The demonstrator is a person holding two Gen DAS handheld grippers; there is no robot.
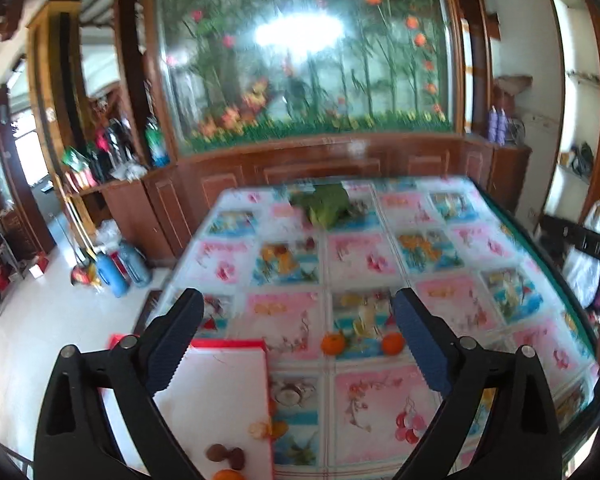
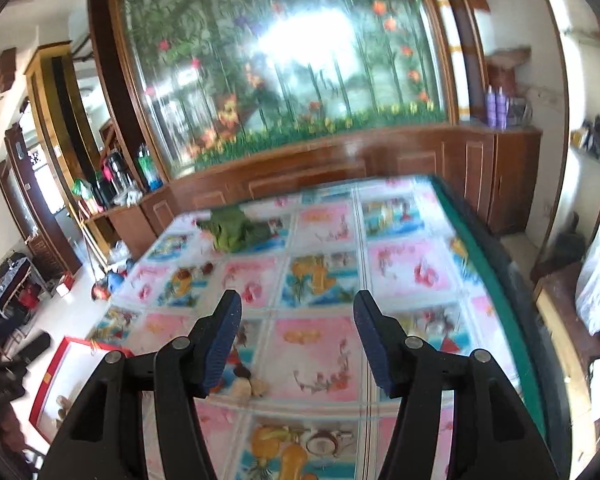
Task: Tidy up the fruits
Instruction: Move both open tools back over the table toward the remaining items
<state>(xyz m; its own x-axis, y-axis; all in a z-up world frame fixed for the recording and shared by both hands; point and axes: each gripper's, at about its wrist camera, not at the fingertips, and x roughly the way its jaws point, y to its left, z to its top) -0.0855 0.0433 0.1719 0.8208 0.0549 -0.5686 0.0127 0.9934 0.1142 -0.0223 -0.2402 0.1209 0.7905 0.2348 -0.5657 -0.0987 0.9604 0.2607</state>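
above the bench (image 1: 380,392), both grippers (image 1: 298,340) (image 2: 298,344) hover with jaws wide and empty; next, probably grasp an orange (image 1: 333,343) for the tray (image 1: 228,384).

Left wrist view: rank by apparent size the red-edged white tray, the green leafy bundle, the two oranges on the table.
1. Red-edged white tray: largest, though it is nearest the camera.
2. Green leafy bundle: clearly smaller in the frame, but it lies far back, so its true size is unsure.
3. Left orange and right orange: smallest, and look alike, so unranked.

right gripper (image 2: 296,340) jaws apart, empty | above patterned table (image 2: 412,240) | red-rimmed tray (image 2: 66,354) at left
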